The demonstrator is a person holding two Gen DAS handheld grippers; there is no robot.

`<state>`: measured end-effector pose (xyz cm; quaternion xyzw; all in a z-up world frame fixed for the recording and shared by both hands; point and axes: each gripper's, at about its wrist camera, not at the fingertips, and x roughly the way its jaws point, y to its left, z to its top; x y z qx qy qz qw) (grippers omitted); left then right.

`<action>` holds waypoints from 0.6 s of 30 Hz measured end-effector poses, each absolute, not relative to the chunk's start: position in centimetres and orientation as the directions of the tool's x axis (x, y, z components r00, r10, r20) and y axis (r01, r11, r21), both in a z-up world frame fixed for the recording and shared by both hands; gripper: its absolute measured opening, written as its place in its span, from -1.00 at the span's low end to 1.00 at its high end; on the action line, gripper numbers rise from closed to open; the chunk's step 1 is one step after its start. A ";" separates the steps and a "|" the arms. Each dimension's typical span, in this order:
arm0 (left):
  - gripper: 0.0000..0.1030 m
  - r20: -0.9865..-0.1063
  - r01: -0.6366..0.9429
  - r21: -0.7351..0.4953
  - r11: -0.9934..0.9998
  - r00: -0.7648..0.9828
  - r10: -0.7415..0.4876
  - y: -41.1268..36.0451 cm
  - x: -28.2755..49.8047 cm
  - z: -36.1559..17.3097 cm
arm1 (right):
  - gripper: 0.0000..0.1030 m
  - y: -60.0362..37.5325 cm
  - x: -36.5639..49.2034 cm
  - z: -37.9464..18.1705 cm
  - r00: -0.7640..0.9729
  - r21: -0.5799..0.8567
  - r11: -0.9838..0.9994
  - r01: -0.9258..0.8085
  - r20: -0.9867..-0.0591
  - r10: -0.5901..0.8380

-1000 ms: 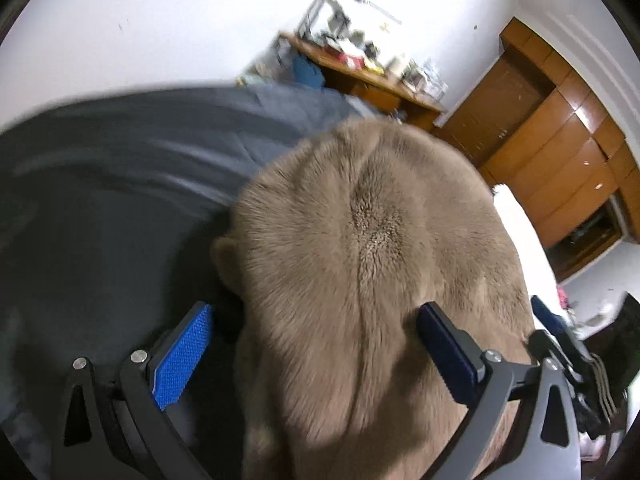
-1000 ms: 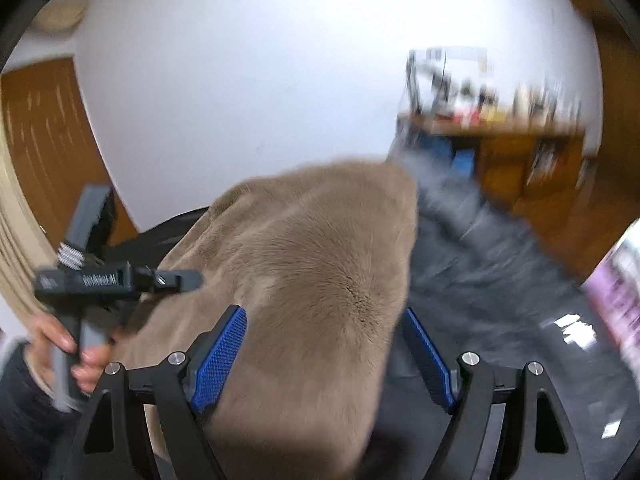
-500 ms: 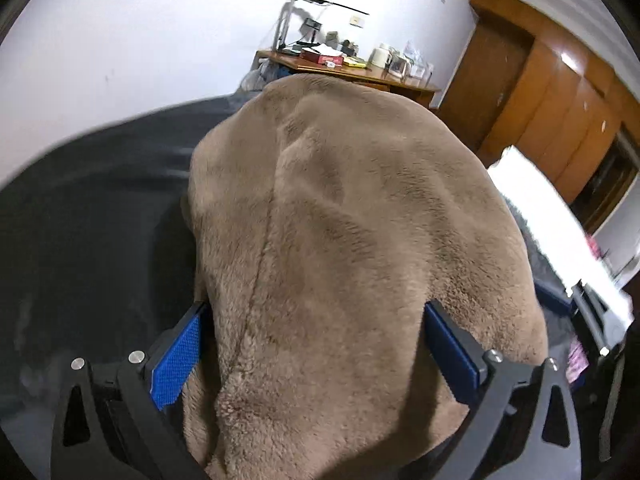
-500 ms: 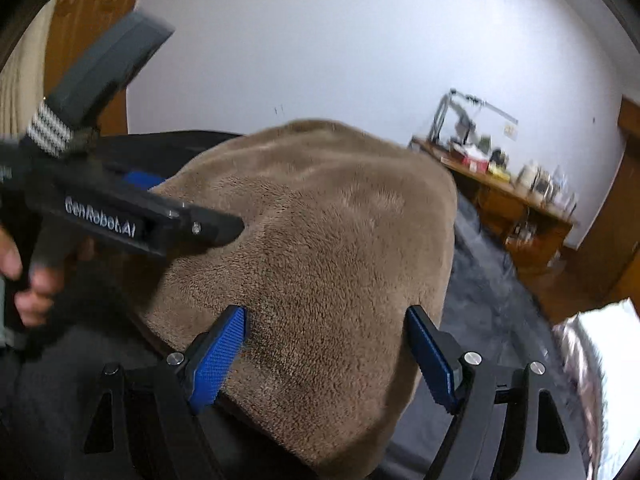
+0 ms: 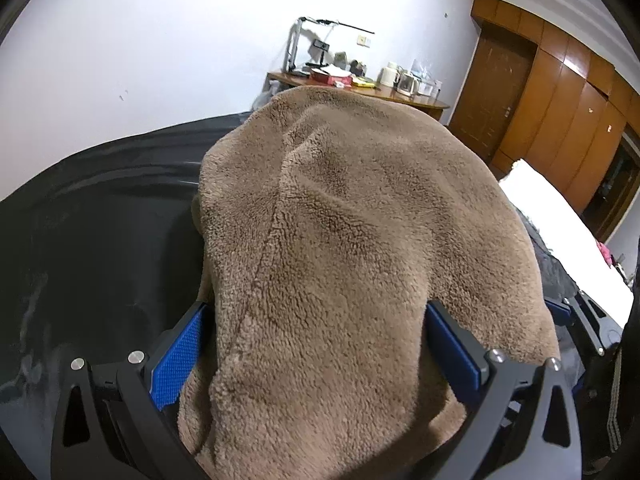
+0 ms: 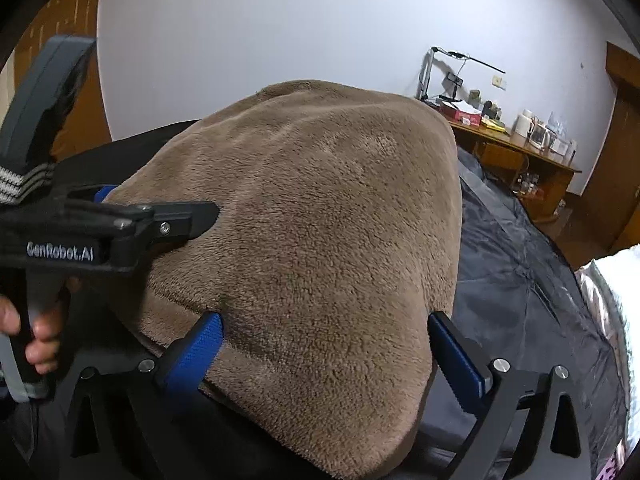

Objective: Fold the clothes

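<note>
Brown fleece garment (image 5: 352, 264): centre of both views, heaped on a dark bedcover (image 5: 100, 216), its near edge draped between each tool's blue pads.

Bedcover: bare at left of the left wrist view and at right of the right wrist view (image 6: 516, 276); the open room lies there.

Wooden desk (image 6: 516, 148): cluttered, upper right, against the white wall; wardrobe (image 5: 568, 112) at far right.

Left gripper (image 5: 316, 356): jaws spread wide, fleece between them; whether the pads press it is hard to judge.

Right gripper (image 6: 324, 360): jaws opening, fleece between them, unpinched.

Hand (image 6: 28, 336): lower left of the right wrist view, wrapped round the left tool's handle.
</note>
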<state>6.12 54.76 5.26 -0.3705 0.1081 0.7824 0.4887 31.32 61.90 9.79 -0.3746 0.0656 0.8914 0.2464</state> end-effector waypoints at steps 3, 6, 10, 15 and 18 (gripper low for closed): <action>1.00 -0.676 -0.842 -0.192 -0.503 -0.258 0.690 55.2 5.7 5.0 | 0.98 61.7 31.2 9.7 -0.588 -0.082 -0.865 -0.495 -0.702 0.403; 1.00 -0.672 -0.842 -0.183 -0.508 -0.270 0.690 54.1 6.2 5.1 | 0.98 61.4 31.0 9.7 -0.576 -0.097 -0.859 -0.502 -0.703 0.417; 1.00 -0.671 -0.840 -0.172 -0.515 -0.283 0.685 53.8 6.3 5.0 | 0.98 61.4 30.8 9.7 -0.565 -0.109 -0.852 -0.512 -0.705 0.429; 1.00 -0.673 -0.840 -0.158 -0.519 -0.292 0.679 54.1 6.0 5.0 | 0.98 61.4 30.6 9.7 -0.550 -0.118 -0.842 -0.526 -0.709 0.443; 1.00 -0.676 -0.841 -0.152 -0.520 -0.295 0.675 54.1 5.8 4.9 | 0.98 61.4 30.5 9.6 -0.543 -0.123 -0.836 -0.534 -0.709 0.451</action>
